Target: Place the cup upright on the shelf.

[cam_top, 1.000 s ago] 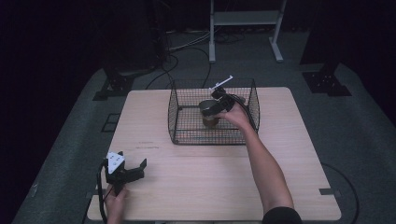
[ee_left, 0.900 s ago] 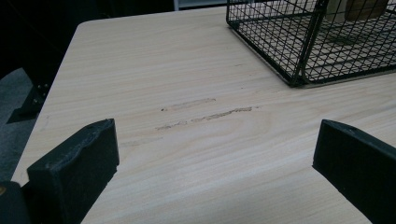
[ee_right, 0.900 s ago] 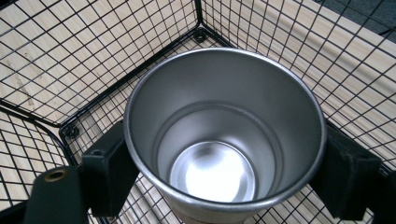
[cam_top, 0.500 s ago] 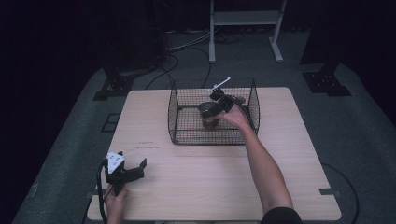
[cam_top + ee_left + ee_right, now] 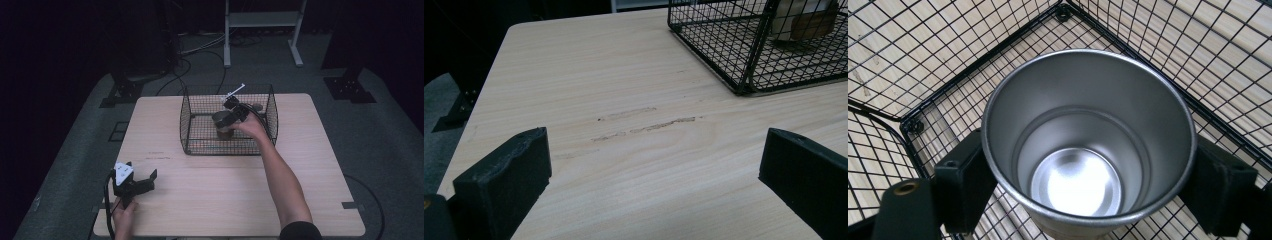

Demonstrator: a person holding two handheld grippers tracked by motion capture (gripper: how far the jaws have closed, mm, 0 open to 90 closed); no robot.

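A silver metal cup (image 5: 1088, 145) stands upright and empty inside the black wire basket (image 5: 186, 125) at the table's far middle. My right gripper (image 5: 231, 116) reaches in from above and is shut on the cup, its black pads (image 5: 965, 180) pressing on opposite sides just below the rim. In the high view the cup (image 5: 222, 124) sits right of the basket's middle. My left gripper (image 5: 140, 172) rests near the table's front left, open, with bare wood between its fingers (image 5: 504, 170). In the left gripper view the basket (image 5: 744, 55) is at the upper right, well apart from it.
The light wooden table (image 5: 225, 190) has faint scuff marks (image 5: 644, 125) ahead of the left gripper. A second dark object (image 5: 256, 106) lies in the basket's far right corner. Dark stands and cables surround the table on the grey floor.
The right gripper with the cup has shifted slightly left and down inside the basket. The left gripper has stayed where it was.
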